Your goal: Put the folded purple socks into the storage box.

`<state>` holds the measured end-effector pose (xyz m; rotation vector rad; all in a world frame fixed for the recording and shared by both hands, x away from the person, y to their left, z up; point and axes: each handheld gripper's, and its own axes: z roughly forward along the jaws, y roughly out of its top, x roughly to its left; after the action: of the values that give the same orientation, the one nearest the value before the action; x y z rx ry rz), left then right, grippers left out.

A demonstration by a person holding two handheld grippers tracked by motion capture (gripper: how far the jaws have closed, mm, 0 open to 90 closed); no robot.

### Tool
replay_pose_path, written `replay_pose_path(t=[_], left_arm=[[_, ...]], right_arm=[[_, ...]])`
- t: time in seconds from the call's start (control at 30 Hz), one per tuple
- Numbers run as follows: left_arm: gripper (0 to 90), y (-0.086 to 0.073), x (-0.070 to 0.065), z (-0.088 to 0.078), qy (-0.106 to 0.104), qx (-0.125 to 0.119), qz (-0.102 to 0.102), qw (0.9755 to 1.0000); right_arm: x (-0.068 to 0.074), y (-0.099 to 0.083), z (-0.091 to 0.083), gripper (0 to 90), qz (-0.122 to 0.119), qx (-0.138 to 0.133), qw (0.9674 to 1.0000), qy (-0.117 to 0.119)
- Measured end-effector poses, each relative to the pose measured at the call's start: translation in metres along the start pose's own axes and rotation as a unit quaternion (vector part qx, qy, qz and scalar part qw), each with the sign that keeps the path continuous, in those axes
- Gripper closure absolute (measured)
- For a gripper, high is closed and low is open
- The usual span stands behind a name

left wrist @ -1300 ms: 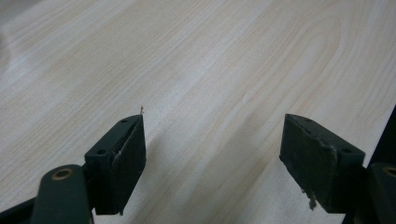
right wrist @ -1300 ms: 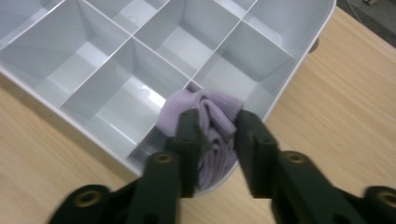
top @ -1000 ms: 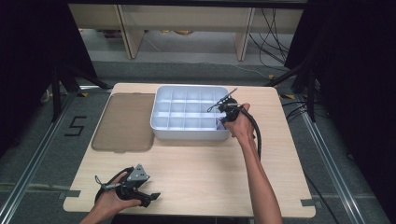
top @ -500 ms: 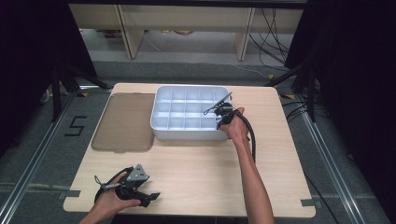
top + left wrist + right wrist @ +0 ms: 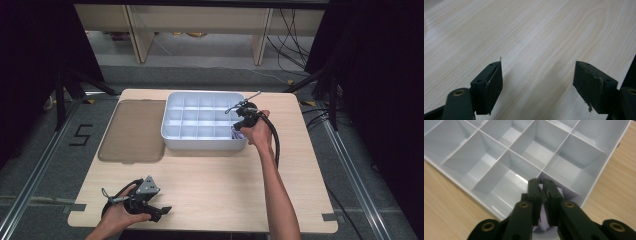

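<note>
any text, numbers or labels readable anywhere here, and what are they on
"5": a dark marking on the grey floor, left of the table.
No readable text on the compartment tray, the brown lid or the grippers.

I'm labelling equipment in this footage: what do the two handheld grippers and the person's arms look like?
Both grippers are black, each with two flat black jaws and brass-coloured pivot rivets. The left gripper carries a grey three-cornered plate on top; a thick black cable loops from the right gripper. The left jaw pads look chipped. The forearms are bare, no sleeves visible.
</note>
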<state>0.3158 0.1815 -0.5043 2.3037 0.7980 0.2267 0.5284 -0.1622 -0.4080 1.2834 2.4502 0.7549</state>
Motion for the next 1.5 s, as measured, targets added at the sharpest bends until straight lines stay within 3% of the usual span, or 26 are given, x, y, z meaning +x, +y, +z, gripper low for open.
replay_pose_path(t=[0.13,0.17,0.23,0.27,0.37,0.43,0.53,0.6,0.67,0.73,0.8,0.83,0.87,0.9,0.97,1.0,1.03,1.13,1.2,1.27,1.3,1.37,1.5], left_arm=[[23.4,0.000,0.001,0.000,0.000,0.002,0.005,1.0000],[23.5,0.000,0.001,0.000,-0.001,0.002,0.006,1.0000],[23.6,0.000,0.001,-0.001,-0.006,0.004,0.009,0.9999],[23.6,0.000,0.001,-0.001,-0.004,0.003,0.007,1.0000],[23.6,0.000,0.001,-0.002,-0.005,0.007,0.009,0.9999],[23.6,0.000,0.000,0.000,-0.002,0.002,-0.003,1.0000],[23.5,0.001,0.000,-0.001,-0.004,0.005,-0.002,1.0000],[23.6,0.000,-0.002,-0.001,-0.007,-0.005,-0.008,0.9999],[23.5,0.001,0.000,-0.003,-0.004,-0.003,-0.001,1.0000],[23.5,0.001,0.001,-0.003,-0.006,0.003,-0.003,1.0000],[23.4,0.001,0.001,-0.003,-0.004,0.001,-0.004,1.0000],[23.4,0.001,0.001,-0.002,0.002,-0.004,-0.007,1.0000],[23.3,0.001,0.002,-0.003,0.003,-0.002,0.002,1.0000],[23.2,0.001,0.001,-0.003,0.001,-0.004,-0.007,1.0000],[23.0,0.001,0.001,-0.003,-0.003,0.001,-0.001,1.0000],[23.0,0.001,0.001,-0.003,-0.003,-0.006,0.004,1.0000],[22.9,0.001,0.000,-0.002,-0.004,-0.005,-0.007,1.0000],[22.6,0.002,0.001,-0.002,0.004,-0.007,-0.007,0.9999],[22.6,0.002,0.003,-0.004,0.006,-0.006,0.003,1.0000],[22.5,0.002,0.002,-0.004,0.004,-0.010,-0.009,0.9999],[22.5,0.002,0.003,-0.004,0.008,-0.012,0.000,0.9999],[22.5,0.002,0.003,-0.005,0.007,-0.012,-0.002,0.9999],[22.3,0.002,0.003,-0.004,0.004,-0.014,-0.004,0.9999]], right_arm=[[-0.002,0.000,0.015,90.0,0.007,0.023,0.9997,-0.005],[-0.001,-0.001,0.023,90.0,0.011,0.041,0.9991,-0.008],[-0.003,-0.001,0.026,90.0,0.000,0.042,0.9991,-0.009],[-0.001,-0.002,0.029,90.0,0.008,0.056,0.9984,-0.008],[-0.002,-0.004,0.035,90.0,0.004,0.070,0.9975,-0.010],[0.000,-0.004,0.037,90.0,-0.001,0.083,0.9965,-0.013],[0.004,-0.005,0.046,90.0,-0.008,0.095,0.9952,-0.020],[0.006,-0.004,0.047,90.0,-0.001,0.103,0.9945,-0.020],[0.005,-0.003,0.045,90.0,-0.007,0.098,0.9950,-0.016],[0.004,-0.002,0.037,90.0,0.004,0.089,0.9959,-0.015],[0.001,-0.002,0.026,89.2,0.015,0.055,0.9983,-0.012],[-0.001,-0.003,0.022,88.5,0.013,0.046,0.9988,-0.008],[-0.002,-0.003,0.018,87.9,0.018,0.036,0.9992,-0.008],[-0.003,-0.004,0.013,86.6,0.026,0.030,0.9992,-0.004],[-0.006,-0.005,0.005,82.8,0.028,0.011,0.9995,-0.003],[-0.006,-0.006,0.002,81.8,0.028,0.005,0.9996,-0.002],[-0.005,-0.006,-0.002,79.5,0.032,0.000,0.9995,0.004],[-0.001,-0.008,-0.012,72.0,0.032,-0.027,0.9990,0.016],[0.001,-0.008,-0.015,70.2,0.023,-0.035,0.9990,0.016],[0.005,-0.011,-0.020,67.3,0.032,-0.045,0.9980,0.029],[0.006,-0.012,-0.021,66.4,0.024,-0.051,0.9979,0.032],[0.013,-0.015,-0.024,63.4,0.041,-0.062,0.9966,0.037],[0.020,-0.020,-0.028,56.3,0.030,-0.077,0.9957,0.042]])
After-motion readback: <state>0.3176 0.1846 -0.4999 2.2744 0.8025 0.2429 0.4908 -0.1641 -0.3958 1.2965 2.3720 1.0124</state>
